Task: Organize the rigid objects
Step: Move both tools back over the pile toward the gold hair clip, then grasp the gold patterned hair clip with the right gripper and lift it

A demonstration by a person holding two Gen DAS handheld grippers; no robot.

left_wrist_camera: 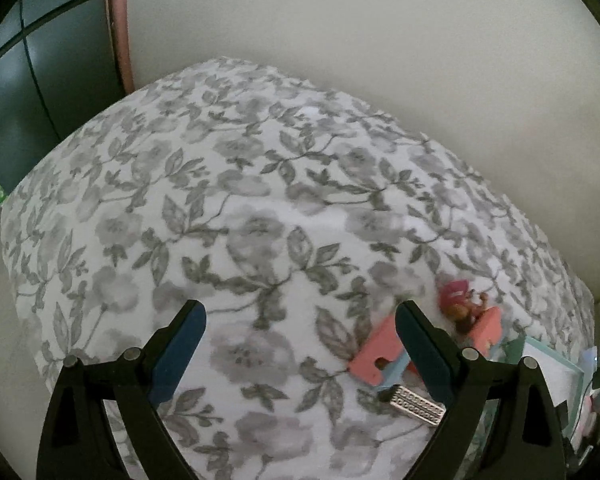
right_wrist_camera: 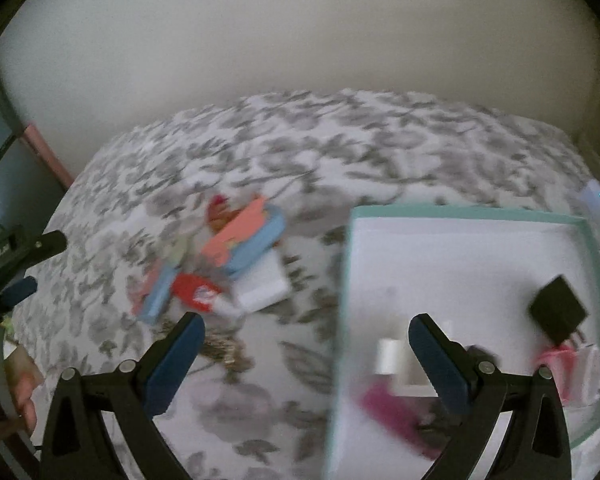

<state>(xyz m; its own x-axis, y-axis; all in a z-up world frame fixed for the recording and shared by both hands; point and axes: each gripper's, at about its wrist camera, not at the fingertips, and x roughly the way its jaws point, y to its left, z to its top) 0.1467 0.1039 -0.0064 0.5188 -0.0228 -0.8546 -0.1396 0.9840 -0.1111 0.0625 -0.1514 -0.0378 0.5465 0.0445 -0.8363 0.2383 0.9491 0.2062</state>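
Left gripper [left_wrist_camera: 300, 320] wide open, empty, lower centre | toy pile [right_wrist_camera: 236, 256] left-centre on bedspread [right_wrist_camera: 340, 140] | box [right_wrist_camera: 592, 240] right, partly filled | right gripper [right_wrist_camera: 306, 334] wide open, empty | step: between pickups; next: reach pile, grasp one piece.

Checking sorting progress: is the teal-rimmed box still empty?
Not empty. The box already holds a black charger, a magenta item and a pink item.

A bed [right_wrist_camera: 284, 364] under a grey floral cover carries a teal-rimmed white box [right_wrist_camera: 472, 216], a blurred heap of pink, blue and red pieces [right_wrist_camera: 236, 252], possibly toys, and a studded silver bar [left_wrist_camera: 416, 404].
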